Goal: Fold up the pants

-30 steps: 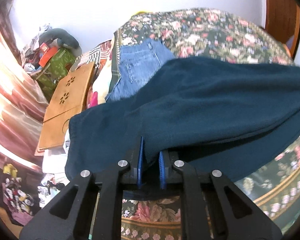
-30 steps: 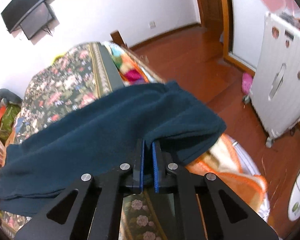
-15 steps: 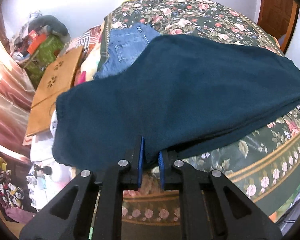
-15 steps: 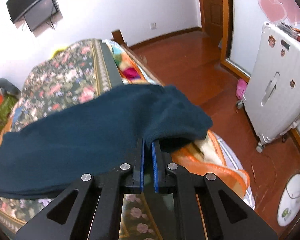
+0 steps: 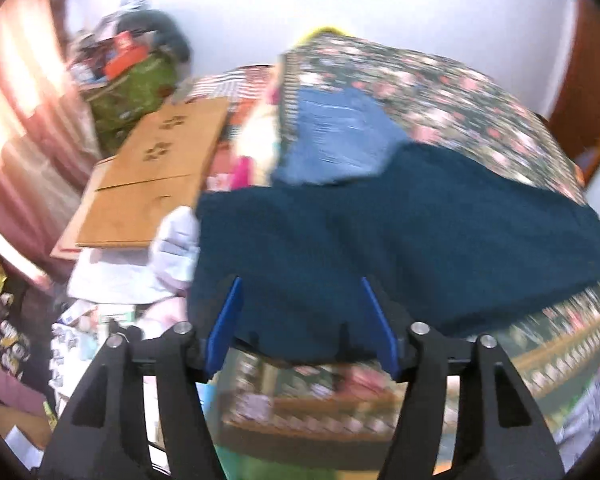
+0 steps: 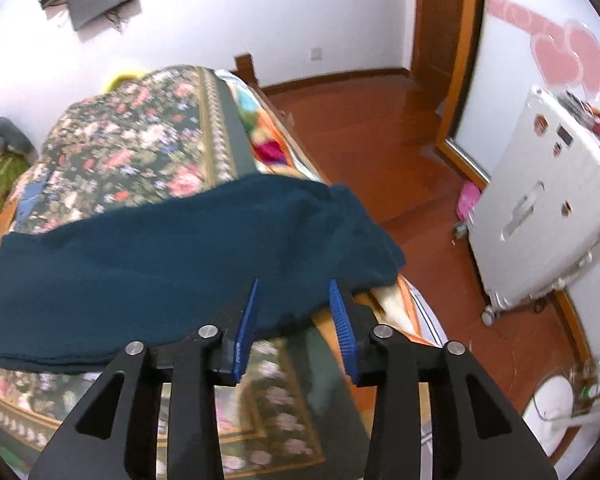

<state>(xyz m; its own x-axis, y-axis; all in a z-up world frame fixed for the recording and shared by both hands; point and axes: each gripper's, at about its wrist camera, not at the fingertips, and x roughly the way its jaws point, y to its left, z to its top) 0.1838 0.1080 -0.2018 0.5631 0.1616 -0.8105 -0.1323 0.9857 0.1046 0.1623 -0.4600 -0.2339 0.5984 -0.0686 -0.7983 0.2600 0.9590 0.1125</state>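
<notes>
Jeans [image 5: 332, 136] behind pants [image 5: 400, 248]; wooden board [image 5: 156, 176] alongside.

The left gripper [image 5: 302, 322] has its jaws spread wide, blue pads [image 5: 224, 324] angled outward, gripping nothing. The right gripper [image 6: 295, 326] is likewise parted, though less widely, its blue pads [image 6: 246, 330] apart with nothing clamped between them. Both point forward and slightly down, black finger frames filling the lower part of each view.

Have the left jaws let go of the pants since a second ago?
Yes. The left gripper was clamped on the pants; its jaws now stand wide apart, the hem lying on the bedspread.
</notes>
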